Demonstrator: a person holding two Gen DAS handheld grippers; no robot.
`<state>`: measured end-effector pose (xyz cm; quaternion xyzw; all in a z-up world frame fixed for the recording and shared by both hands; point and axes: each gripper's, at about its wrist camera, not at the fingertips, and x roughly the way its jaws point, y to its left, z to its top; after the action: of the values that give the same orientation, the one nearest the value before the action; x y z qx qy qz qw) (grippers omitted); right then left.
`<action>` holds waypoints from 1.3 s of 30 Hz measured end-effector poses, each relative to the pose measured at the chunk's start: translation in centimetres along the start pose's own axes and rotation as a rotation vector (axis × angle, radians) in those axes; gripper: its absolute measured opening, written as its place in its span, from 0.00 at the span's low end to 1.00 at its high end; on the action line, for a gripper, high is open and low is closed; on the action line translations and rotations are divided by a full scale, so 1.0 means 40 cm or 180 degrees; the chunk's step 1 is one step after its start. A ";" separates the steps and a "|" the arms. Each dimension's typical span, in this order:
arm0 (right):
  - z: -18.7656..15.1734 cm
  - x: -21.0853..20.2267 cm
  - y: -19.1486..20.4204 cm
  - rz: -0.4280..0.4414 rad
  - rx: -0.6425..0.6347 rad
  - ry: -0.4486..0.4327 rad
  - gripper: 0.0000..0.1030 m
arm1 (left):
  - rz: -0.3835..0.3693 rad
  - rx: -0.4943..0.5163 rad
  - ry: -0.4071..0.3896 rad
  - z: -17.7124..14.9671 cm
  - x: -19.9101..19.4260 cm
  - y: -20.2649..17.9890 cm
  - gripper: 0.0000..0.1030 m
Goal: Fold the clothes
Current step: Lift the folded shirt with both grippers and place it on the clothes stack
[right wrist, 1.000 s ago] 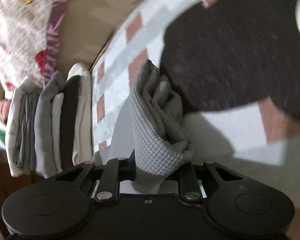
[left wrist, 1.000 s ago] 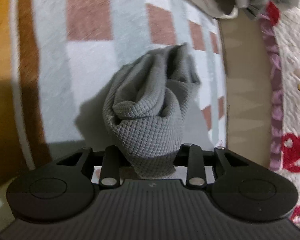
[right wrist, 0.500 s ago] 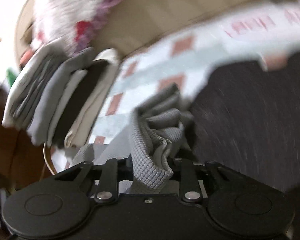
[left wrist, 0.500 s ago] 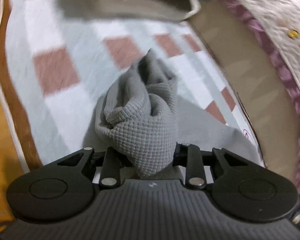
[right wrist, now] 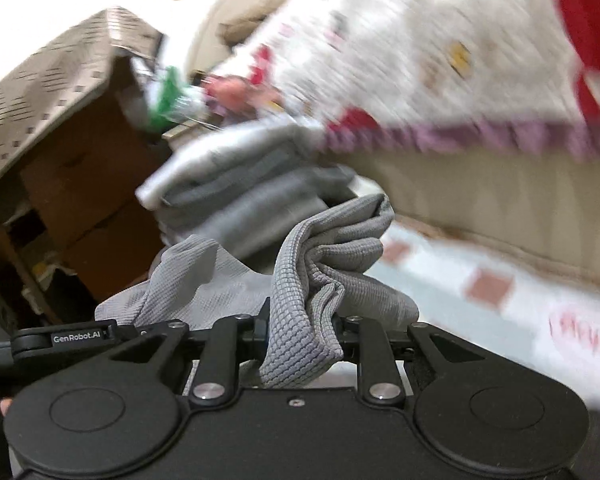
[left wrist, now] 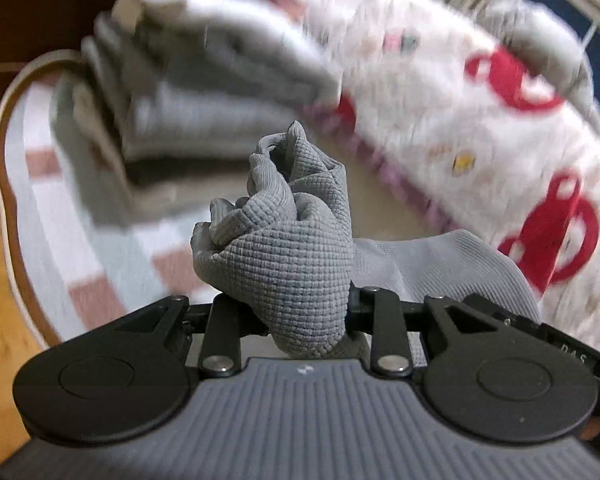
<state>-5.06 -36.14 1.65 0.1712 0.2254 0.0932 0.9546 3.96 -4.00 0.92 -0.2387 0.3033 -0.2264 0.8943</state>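
Both claws are clamped on one grey waffle-knit garment [left wrist: 284, 264], each with its jaws drawn in tight on a bunched wad of the cloth: the left gripper [left wrist: 300, 322] pinches one gathered end and the right gripper [right wrist: 300, 332] the other, with a slack span of the fabric sagging between them. The landmark is the stack of folded clothes [left wrist: 188, 92], which sits on the checked mat [left wrist: 80, 216]. From that stack the garment lies just in front and held up in the air, its long axis running roughly across the face of the stack, from one claw to the other. The left gripper looks the nearer to the stack, though blur makes that uncertain. Beyond the stack rises a red-and-white patterned quilt [left wrist: 480, 128] over a beige edge, which closes off that side; open mat lies on the near side of the stack, and that is where there is room to spread or lower the cloth.
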 end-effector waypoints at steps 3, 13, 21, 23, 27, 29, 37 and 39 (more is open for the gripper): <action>0.162 0.041 0.040 0.0266 -0.0198 -0.0104 0.24 | 0.0038 0.0059 -0.0314 0.151 -0.019 -0.036 0.26; 0.678 0.431 0.112 0.1082 -0.0585 -0.0308 0.24 | 0.0417 0.0317 -0.1116 0.650 0.118 -0.068 0.27; 0.633 0.815 0.005 0.1089 -0.0289 0.0215 0.25 | 0.0763 -0.0145 -0.1059 0.598 0.342 0.109 0.27; 0.576 0.869 -0.014 0.1078 -0.0222 0.0227 0.25 | 0.0756 0.0051 -0.1181 0.575 0.352 0.120 0.27; 0.555 0.841 -0.030 0.1208 -0.0133 -0.0043 0.24 | 0.0539 0.0347 -0.1351 0.583 0.338 0.097 0.27; 0.585 0.813 -0.020 0.1271 -0.0238 -0.0273 0.24 | 0.0428 0.0460 -0.1527 0.588 0.330 0.080 0.27; 0.562 0.904 -0.049 0.0933 0.0040 0.0043 0.34 | 0.0643 -0.0552 -0.0876 0.556 0.376 0.181 0.40; 0.503 0.915 -0.088 0.0844 0.0380 0.0172 0.39 | 0.0444 -0.0759 -0.0752 0.570 0.358 0.216 0.44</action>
<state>36.83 -35.77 2.68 0.2534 0.2316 0.2094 0.9156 31.25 1.49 5.82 -0.3464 0.2367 -0.0967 0.9026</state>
